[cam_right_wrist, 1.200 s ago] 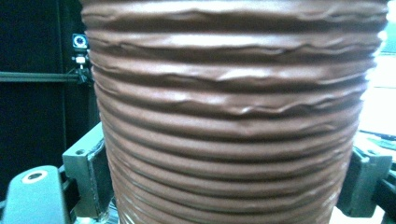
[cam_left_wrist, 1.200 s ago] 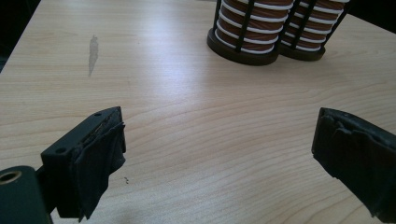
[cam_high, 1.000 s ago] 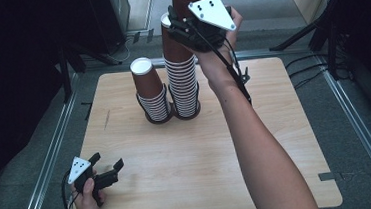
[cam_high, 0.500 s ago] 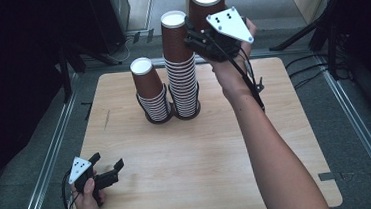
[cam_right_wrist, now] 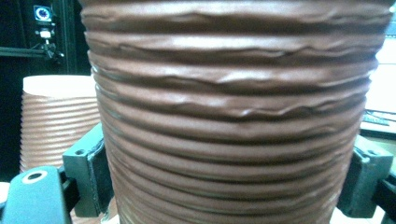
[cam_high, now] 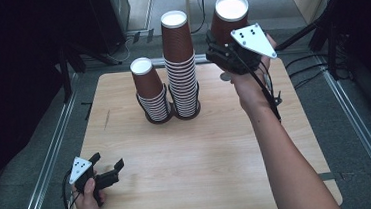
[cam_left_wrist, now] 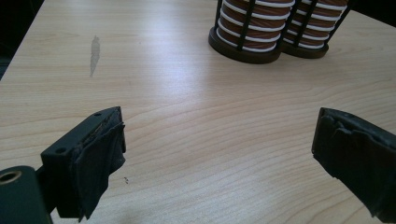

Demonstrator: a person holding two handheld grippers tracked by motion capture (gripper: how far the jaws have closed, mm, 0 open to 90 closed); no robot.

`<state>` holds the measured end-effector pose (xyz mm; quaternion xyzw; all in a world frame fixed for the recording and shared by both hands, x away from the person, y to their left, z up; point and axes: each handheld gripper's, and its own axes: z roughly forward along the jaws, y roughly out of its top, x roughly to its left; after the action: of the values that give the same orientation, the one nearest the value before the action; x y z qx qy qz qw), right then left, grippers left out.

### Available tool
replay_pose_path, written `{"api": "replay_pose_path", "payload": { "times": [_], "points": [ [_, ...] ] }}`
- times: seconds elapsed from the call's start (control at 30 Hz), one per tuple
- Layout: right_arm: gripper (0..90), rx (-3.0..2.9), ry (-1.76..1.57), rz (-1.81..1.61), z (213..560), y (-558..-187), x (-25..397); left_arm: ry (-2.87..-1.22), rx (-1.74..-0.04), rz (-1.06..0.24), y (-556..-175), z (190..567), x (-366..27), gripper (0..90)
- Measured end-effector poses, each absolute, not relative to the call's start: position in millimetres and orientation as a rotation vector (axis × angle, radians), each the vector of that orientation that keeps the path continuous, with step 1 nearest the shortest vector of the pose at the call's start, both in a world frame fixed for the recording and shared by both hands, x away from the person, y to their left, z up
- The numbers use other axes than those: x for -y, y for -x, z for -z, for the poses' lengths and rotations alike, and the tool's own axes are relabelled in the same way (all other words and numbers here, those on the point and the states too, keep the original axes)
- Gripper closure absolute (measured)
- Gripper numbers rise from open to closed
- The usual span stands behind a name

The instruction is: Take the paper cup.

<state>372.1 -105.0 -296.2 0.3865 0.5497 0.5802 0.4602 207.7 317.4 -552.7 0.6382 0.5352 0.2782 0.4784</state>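
Note:
Two stacks of brown ribbed paper cups stand upside down in black wire holders at the back middle of the wooden table (cam_high: pixel 203 158): a short stack (cam_high: pixel 150 94) and, to its right, a tall stack (cam_high: pixel 180 65). My right gripper (cam_high: pixel 227 48) is raised above the table's back right, shut on a single brown cup (cam_high: pixel 228 18) held bottom-up; in the right gripper view that cup (cam_right_wrist: pixel 233 116) sits between both jaws. My left gripper (cam_high: pixel 108 170) rests low near the table's front left corner, open, with bare wood between its jaws (cam_left_wrist: pixel 215 154).
The bases of both cup holders (cam_left_wrist: pixel 275 44) lie ahead of the left gripper. A metal rail (cam_high: pixel 43 166) runs along the table's left side and another (cam_high: pixel 361 136) along the right. Cables (cam_high: pixel 316 69) lie on the floor at the back right.
The right gripper has carried the single cup to the right and slightly down, away from above the tall stack. The left gripper has stayed still.

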Motion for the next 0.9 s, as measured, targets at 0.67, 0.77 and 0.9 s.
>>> {"api": "replay_pose_path", "payload": {
  "times": [0.67,0.77,0.9],
  "points": [
    [12.5,-1.413,-0.942,-1.408,341.3,-353.0,114.7,-1.562,-1.310,-0.691,-207.5,552.7,-317.0,3.0],
    [12.5,-1.420,-0.950,-1.411,348.8,-351.4,114.7,-1.558,-1.311,-0.689,-207.3,552.7,-317.2,3.0],
    [12.5,-1.422,-0.967,-1.403,357.4,-350.7,115.5,-1.558,-1.310,-0.689,-207.3,552.6,-316.8,3.0]
  ]
}}
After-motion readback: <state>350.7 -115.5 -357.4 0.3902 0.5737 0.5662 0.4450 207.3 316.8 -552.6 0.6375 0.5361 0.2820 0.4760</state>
